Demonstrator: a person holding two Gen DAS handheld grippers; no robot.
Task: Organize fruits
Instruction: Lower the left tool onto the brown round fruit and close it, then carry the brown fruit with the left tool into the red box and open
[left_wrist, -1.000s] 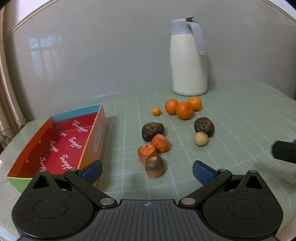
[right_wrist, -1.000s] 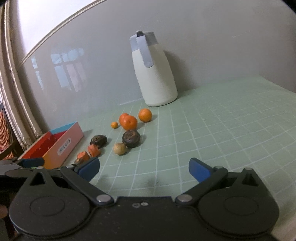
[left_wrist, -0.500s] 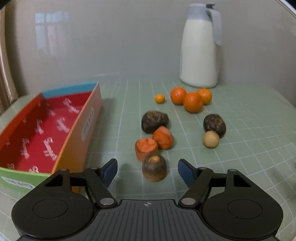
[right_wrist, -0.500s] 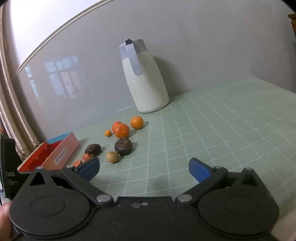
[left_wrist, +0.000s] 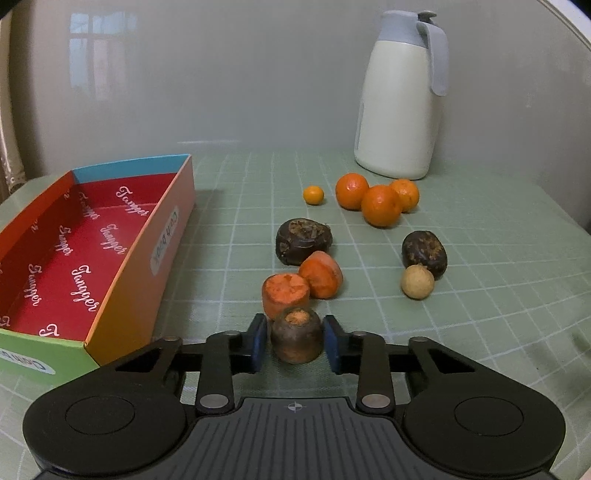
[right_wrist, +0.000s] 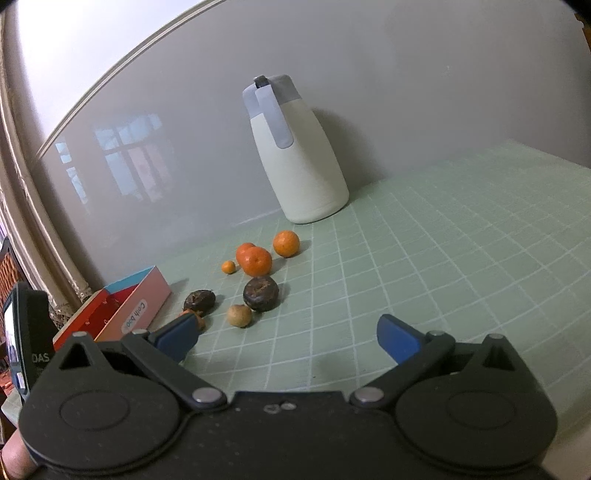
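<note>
A stubby brown carrot end stands on the green table between the blue pads of my left gripper, whose jaws are closing tight on it, both pads against its sides. Just beyond lie two orange carrot chunks, two dark wrinkled fruits, a tan round fruit, three oranges and a tiny one. The open colourful box with a red inside sits to the left. My right gripper hovers open over bare table, nearer than the fruits.
A white jug with a grey lid stands by the wall behind the oranges. The grid-patterned green tablecloth stretches to the right. In the right wrist view, a dark device shows at the far left and a fingertip at the bottom corner.
My left gripper came forward and down to the brown carrot end and its jaws went from wide open to closed on it. The right gripper kept its place.
</note>
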